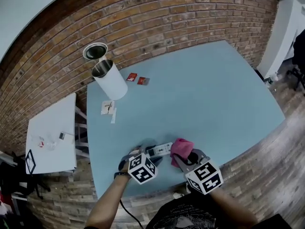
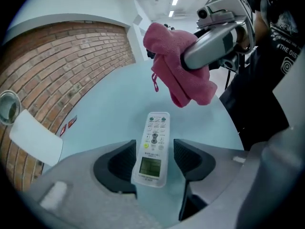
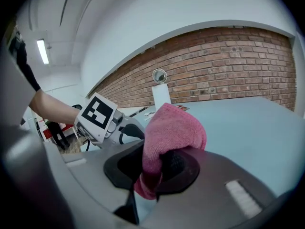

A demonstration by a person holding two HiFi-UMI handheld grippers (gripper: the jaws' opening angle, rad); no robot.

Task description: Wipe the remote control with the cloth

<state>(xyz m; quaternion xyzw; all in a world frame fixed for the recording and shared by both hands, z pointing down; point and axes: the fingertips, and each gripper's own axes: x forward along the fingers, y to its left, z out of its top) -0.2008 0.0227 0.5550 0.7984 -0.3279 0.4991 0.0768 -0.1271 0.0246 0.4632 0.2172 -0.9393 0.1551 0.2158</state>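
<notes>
The white remote control [image 2: 153, 149] lies flat on the light blue table [image 1: 205, 99], screen end toward the camera of my left gripper [image 2: 153, 159]. That gripper's jaws stand open on either side of the remote, with a gap at the right pad. My right gripper [image 3: 155, 168] is shut on a bunched pink cloth [image 3: 171, 128] and holds it above the table just beyond the remote's far end. In the head view, the remote [image 1: 159, 150] sits near the table's front edge, between my left gripper [image 1: 151, 154] and the pink cloth [image 1: 180, 146] in my right gripper [image 1: 183, 159].
A white cylindrical bin [image 1: 110, 80] with a metal rim stands at the table's back left, with its lid [image 1: 95, 50] beyond it. Two red packets [image 1: 137, 78] and paper scraps [image 1: 108, 108] lie nearby. A white side table [image 1: 52, 132] stands to the left. The table's front edge is close.
</notes>
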